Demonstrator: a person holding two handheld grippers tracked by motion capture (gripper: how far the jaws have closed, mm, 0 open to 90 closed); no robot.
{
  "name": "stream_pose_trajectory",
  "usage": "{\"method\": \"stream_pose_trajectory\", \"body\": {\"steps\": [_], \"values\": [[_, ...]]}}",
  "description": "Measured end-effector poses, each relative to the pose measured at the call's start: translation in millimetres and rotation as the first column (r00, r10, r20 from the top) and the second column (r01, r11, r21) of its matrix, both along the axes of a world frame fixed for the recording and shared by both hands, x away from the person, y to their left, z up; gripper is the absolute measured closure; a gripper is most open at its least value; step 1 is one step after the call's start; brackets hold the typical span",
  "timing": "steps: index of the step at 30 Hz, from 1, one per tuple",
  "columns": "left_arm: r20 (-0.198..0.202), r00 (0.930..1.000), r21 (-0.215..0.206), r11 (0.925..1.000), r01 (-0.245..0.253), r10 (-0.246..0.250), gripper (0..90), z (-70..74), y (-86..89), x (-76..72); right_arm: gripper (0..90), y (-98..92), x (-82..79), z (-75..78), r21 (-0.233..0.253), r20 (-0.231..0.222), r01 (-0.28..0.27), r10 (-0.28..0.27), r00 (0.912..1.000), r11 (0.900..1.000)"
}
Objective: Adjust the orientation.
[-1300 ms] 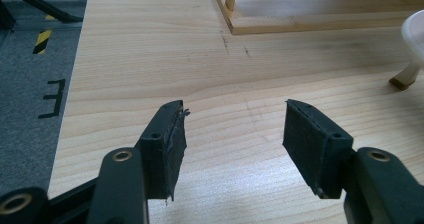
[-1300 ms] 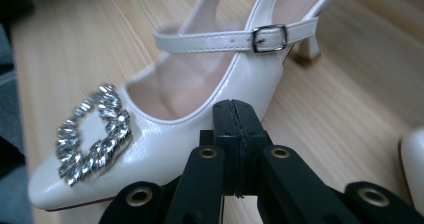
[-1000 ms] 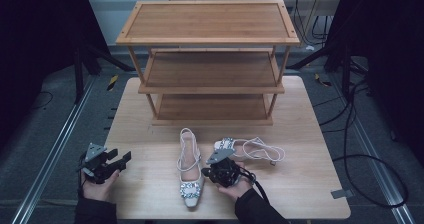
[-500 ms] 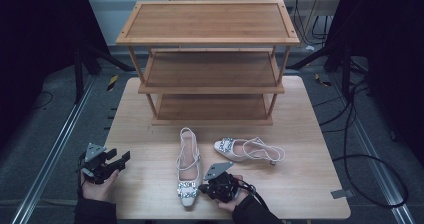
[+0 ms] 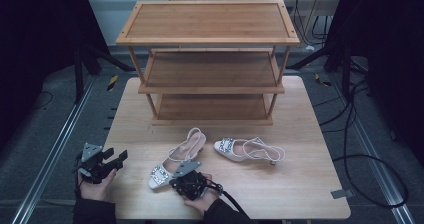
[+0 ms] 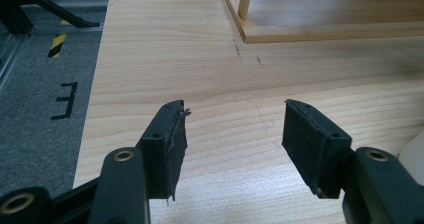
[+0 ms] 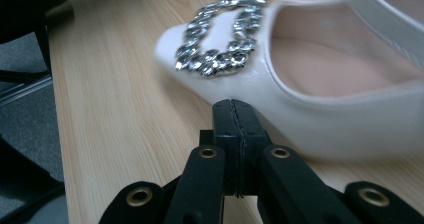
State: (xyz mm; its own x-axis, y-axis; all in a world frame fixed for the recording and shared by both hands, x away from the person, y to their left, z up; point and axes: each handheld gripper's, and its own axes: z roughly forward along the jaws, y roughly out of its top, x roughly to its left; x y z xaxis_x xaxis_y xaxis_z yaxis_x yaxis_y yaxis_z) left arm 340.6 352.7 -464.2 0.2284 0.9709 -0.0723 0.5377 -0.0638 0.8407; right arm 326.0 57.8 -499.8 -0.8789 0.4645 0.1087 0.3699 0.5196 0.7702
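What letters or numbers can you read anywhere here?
"E": a black mark on the grey floor left of the table, shaped like that letter; it may be plain tape.
The shoes and the shelf show no writing.

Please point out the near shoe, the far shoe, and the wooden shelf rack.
Near shoe [image 5: 161, 175], high view, on its jewelled toe buckle.
Far shoe [image 5: 229, 146], high view, on its jewelled toe buckle.
Wooden shelf rack [image 5: 207, 21], high view, on the middle of its top board.
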Motion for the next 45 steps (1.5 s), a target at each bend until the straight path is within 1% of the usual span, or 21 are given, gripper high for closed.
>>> {"method": "stream_pose_trajectory", "body": {"steps": [1, 3, 7, 8, 9, 12, 14, 17, 19, 21, 23, 26, 27, 28, 29, 31, 33, 36, 40, 43, 45], "values": [[0.0, 1.0, 0.0, 1.0, -0.001, 0.001, 41.4, 0.1, 0.0, -0.1, 90.0, 7.1, -0.1, -0.7, -0.003, 0.0, 0.002, -0.002, 1.0, 1.0], [0.004, 1.0, 0.001, 1.0, -0.002, 0.002, 41.4, 0.5, 0.3, -0.4, 90.0, 20.0, 1.3, -2.9, 0.008, 0.015, 0.007, -0.007, 0.9999, 1.0], [0.008, 0.9999, -0.005, 0.9999, -0.011, 0.012, 41.4, 0.7, 2.7, -0.3, 90.0, 39.5, 3.5, -4.1, 0.021, 0.015, 0.061, -0.062, 0.998, 0.998], [0.007, 0.9999, -0.007, 0.9999, -0.013, 0.013, 41.4, 0.4, 3.1, -0.1, 90.0, 42.8, 3.8, -4.4, 0.021, 0.021, 0.066, -0.067, 0.9975, 0.998], [0.007, 0.9999, -0.007, 0.9999, -0.013, 0.013, 41.4, 0.2, 3.4, -0.1, 90.0, 45.6, 4.1, -4.4, 0.017, 0.025, 0.073, -0.074, 0.9969, 0.997], [0.006, 0.9999, -0.006, 0.9999, -0.013, 0.013, 41.4, 0.2, 3.4, -0.2, 89.4, 47.3, 4.6, -2.8, 0.026, 0.023, 0.061, -0.062, 0.9978, 0.998], [0.008, 0.9999, -0.005, 0.9999, -0.013, 0.013, 41.3, 0.1, 3.2, 0.0, 86.4, 42.5, 3.6, 2.1, 0.051, 0.011, 0.038, -0.039, 0.9992, 0.998], [0.003, 0.9999, -0.004, 0.9999, -0.013, 0.013, 41.4, -0.7, 3.2, 0.4, 83.0, 29.1, 0.5, 17.8, 0.087, 0.038, 0.009, -0.012, 0.9992, 0.996], [0.003, 0.9999, 0.0, 0.9999, -0.013, 0.013, 41.3, -0.5, 3.2, 0.1, 79.3, 15.6, 0.5, 32.7, 0.117, 0.053, -0.006, 0.0, 0.9986, 0.993], [0.003, 0.9999, 0.0, 0.9999, -0.012, 0.012, 41.2, -0.4, 3.1, 0.1, 74.2, -1.0, 2.9, 49.6, 0.144, 0.087, -0.005, -0.007, 0.9962, 0.99], [0.002, 0.9999, 0.0, 0.9999, -0.012, 0.012, 41.1, -0.8, 3.1, 0.4, 68.9, -19.3, 7.5, 65.7, 0.155, 0.121, 0.005, -0.024, 0.9924, 0.988], [0.0, 0.9999, 0.0, 0.9999, -0.011, 0.011, 41.1, -1.4, 3.2, 0.7, 55.6, -47.3, 14.7, 83.7, 0.169, 0.151, 0.027, -0.053, 0.9871, 0.985], [-0.003, 1.0, 0.001, 1.0, -0.009, 0.009, 41.1, -1.7, 3.3, 0.9, 55.6, -47.3, 14.7, 83.7, 0.169, 0.151, 0.027, -0.053, 0.9871, 0.985], [-0.005, 1.0, -0.001, 1.0, -0.008, 0.008, 41.0, -2.3, 3.2, 0.9, 46.2, -65.0, 18.1, 90.7, 0.176, 0.156, 0.043, -0.071, 0.9852, 0.983], [-0.007, 0.9999, 0.001, 1.0, -0.007, 0.008, 41.0, -2.5, 3.1, 0.9, 42.0, -73.3, 19.1, 93.0, 0.175, 0.161, 0.048, -0.076, 0.9841, 0.983], [-0.008, 1.0, 0.0, 1.0, -0.006, 0.006, 41.0, -2.8, 3.0, 1.1, 33.8, -88.5, 21.1, 94.8, 0.178, 0.167, 0.06, -0.09, 0.9819, 0.982], [-0.009, 1.0, -0.001, 1.0, -0.003, 0.003, 40.9, -3.4, 2.9, 1.1, 28.1, -102.2, 23.0, 93.9, 0.182, 0.167, 0.083, -0.113, 0.9794, 0.98], [-0.012, 0.9999, -0.004, 1.0, -0.002, 0.002, 40.7, -4.1, 3.1, 1.8, 22.8, -117.4, 26.3, 87.6, 0.165, 0.151, 0.099, -0.124, 0.9807, 0.981], [-0.018, 0.9998, 0.003, 1.0, 0.004, -0.003, 40.5, -5.0, 1.8, 2.4, 19.0, -128.0, 26.8, 72.9, 0.148, 0.138, 0.097, -0.118, 0.9834, 0.984], [-0.019, 0.9998, 0.002, 1.0, 0.006, -0.005, 40.3, -5.2, 1.1, 2.8, 17.5, -130.5, 25.2, 61.4, 0.138, 0.131, 0.085, -0.103, 0.986, 0.987], [-0.023, 0.9997, 0.003, 1.0, 0.007, -0.007, 40.2, -6.0, 1.5, 3.4, 16.4, -130.4, 23.8, 55.4, 0.121, 0.129, 0.074, -0.09, 0.9876, 0.99]]}}
